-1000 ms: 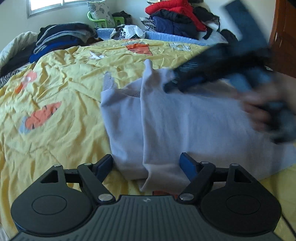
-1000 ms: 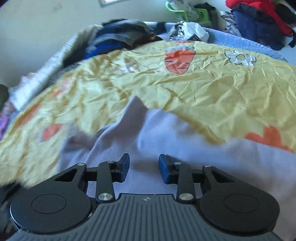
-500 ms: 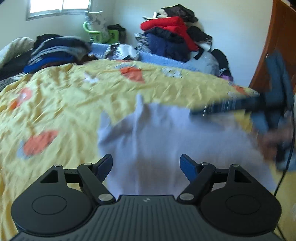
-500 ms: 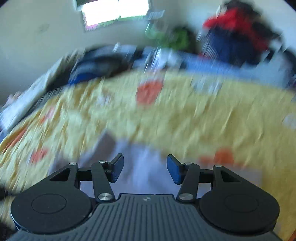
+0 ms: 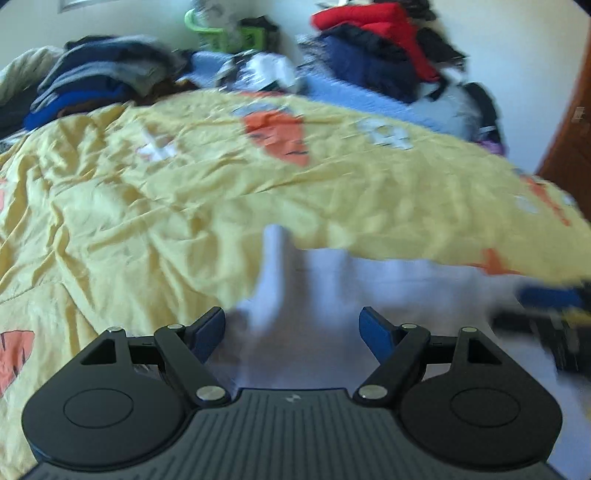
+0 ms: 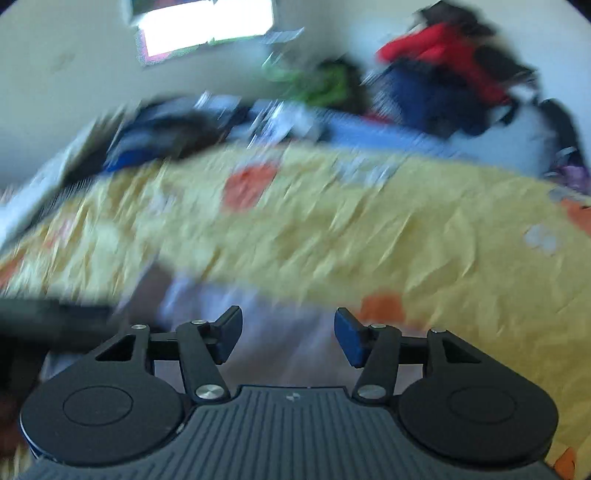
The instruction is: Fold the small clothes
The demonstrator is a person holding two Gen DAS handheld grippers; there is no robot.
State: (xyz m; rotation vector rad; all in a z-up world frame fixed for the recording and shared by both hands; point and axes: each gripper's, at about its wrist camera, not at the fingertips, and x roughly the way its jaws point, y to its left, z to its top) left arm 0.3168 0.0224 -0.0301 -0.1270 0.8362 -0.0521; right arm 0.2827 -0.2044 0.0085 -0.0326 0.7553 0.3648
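While both views are smeared by motion blur, one bed (image 5: 155, 206) clearly fills most of each, covered by a single yellow sheet (image 6: 332, 236) printed with orange and white shapes. Along its far edge lie two large heaps of clothes: one dark blue and grey stack (image 5: 96, 77) on the left, and one taller pile topped by a red garment (image 5: 373, 26) on the right. Between them sits one green basket (image 5: 221, 29), too blurred to tell its contents. One bright window (image 6: 207, 26) shows in the right wrist view, and one strip of brown wood (image 5: 569, 136) edges the left wrist view.

One pale lilac garment (image 5: 332, 306), the single small piece of clothing being worked on, lies flat on the near part of the sheet, just ahead of both tools, with one narrow tab of cloth pointing away from them.

Over it, the left gripper (image 5: 291, 328) has its two blue fingers wide apart with nothing between them. On the right gripper (image 6: 288, 332) the two fingers have just been opening and stand apart above the lilac cloth, pressing on nothing.
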